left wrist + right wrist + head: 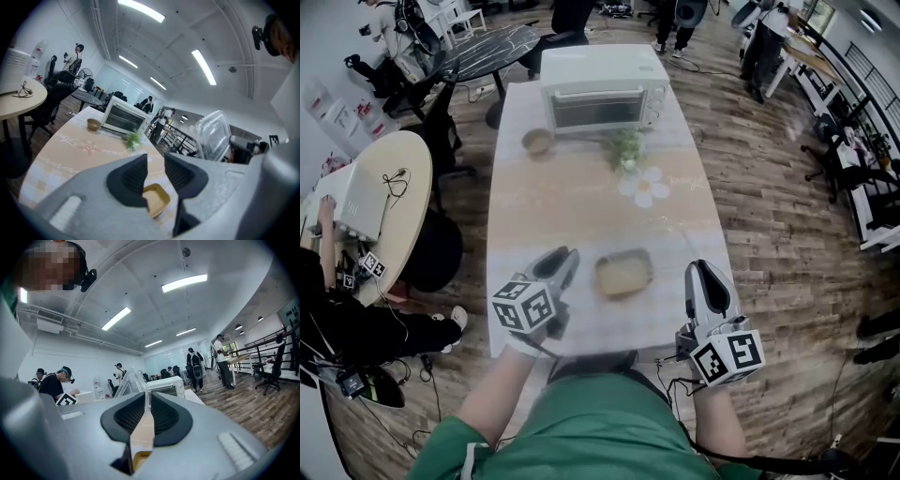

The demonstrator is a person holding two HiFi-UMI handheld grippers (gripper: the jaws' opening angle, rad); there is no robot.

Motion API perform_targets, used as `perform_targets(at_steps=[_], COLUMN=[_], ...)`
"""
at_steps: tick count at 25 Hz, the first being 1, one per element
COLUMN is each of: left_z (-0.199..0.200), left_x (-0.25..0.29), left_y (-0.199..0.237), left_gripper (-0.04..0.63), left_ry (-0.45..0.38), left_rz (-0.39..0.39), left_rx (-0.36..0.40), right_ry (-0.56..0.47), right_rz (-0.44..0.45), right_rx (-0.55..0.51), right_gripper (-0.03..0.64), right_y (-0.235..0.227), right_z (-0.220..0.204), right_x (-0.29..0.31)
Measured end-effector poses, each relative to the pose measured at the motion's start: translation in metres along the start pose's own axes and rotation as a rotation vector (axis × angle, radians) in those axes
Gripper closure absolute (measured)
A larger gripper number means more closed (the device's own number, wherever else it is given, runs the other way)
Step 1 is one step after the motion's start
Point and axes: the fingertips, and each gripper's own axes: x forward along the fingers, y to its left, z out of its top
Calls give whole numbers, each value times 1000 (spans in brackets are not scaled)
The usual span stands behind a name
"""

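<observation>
Right jaws: the right gripper (pixel 146 398) has its jaws drawn almost together, leaving only a sliver. The thin edge of a clear lid (pixel 130 383) stands in that sliver and rises above the tips, so it appears pinched there.
Why held so: gripped by its edge, the lid stands upright and off to one side. I judge this keeps it clear of the tray's open top.
Left jaws: the left gripper (pixel 155 161) has its jaws a modest gap apart with nothing between the pads.
Tray and left jaws: the yellow tray (pixel 157 200) shows just beyond and below that gap, near but not touched.
Tray and right jaws: in the right gripper view a corner of the tray shows low in the slit, ahead of the tips.
Lid from the left: the left gripper view shows the lid raised at the right, apart from the tray.
Tray's place: it lies flat on the worktop (pixel 572 206), near the front edge and between the two grippers, open side up.
Farther off: a flower mat (pixel 645 186), a plant (pixel 625 150) and a bowl (pixel 538 141) sit well beyond the tray. A toaster oven (pixel 602 94) stands at the far end.
</observation>
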Motion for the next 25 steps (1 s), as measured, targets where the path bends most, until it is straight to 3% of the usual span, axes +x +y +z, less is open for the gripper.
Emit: perform_targets(at_steps=[25], left_z=[0], left_x=[-2], left_y=[4], left_gripper=[483], left_ry=[12], left_rz=[10], left_rx=[6], right_ry=[8], right_rz=[7], right_rx=[27], right_gripper=[575], right_y=[-1], right_z=[-7], right_x=[2])
